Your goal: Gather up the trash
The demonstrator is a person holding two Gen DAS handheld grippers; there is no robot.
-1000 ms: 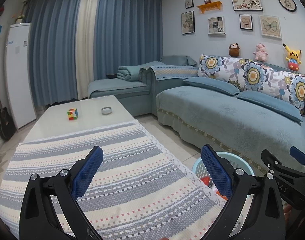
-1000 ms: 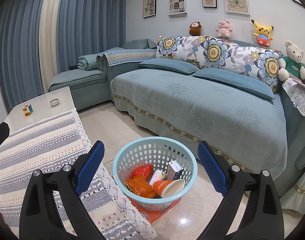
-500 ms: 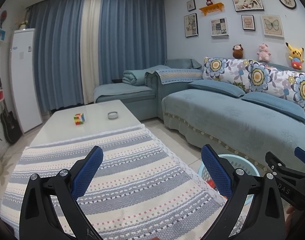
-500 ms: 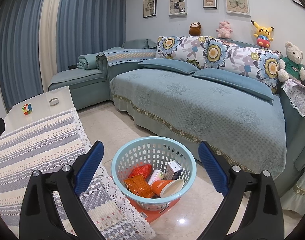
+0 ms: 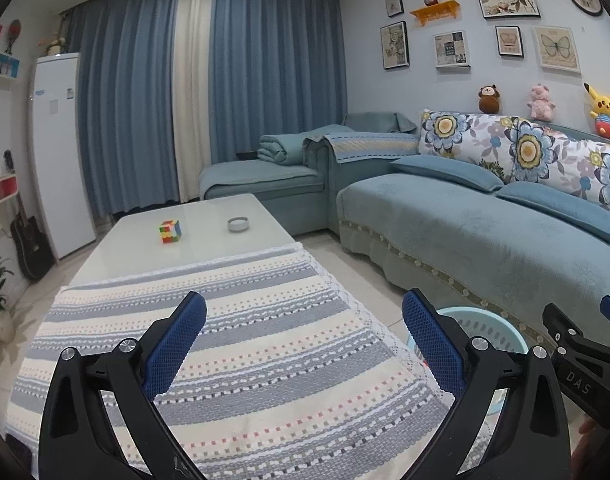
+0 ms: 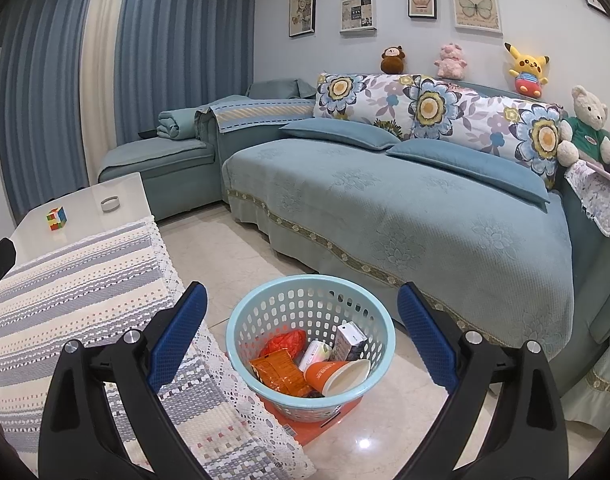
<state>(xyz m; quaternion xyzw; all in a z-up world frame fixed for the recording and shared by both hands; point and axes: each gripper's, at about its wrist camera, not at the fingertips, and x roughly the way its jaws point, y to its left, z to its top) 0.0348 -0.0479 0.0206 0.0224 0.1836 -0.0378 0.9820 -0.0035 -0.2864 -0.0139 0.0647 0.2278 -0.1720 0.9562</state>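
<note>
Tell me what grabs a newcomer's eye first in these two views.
The pale blue perforated plastic basket on the floor beside the sofa, holding an orange paper cup and orange snack wrappers. Next, the multicoloured puzzle cube on the white table, beyond the striped woven cloth. Both grippers hang open and empty.

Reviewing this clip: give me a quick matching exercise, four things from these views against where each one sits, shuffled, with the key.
Things:
1. orange paper cup
2. puzzle cube
3. yellow plush toy
4. striped cloth

Places:
A. on top of the sofa back
B. draped over the near end of the table
C. lying in the light blue basket
D. on the bare white part of the table

Pairs: 1-C, 2-D, 3-A, 4-B
</note>
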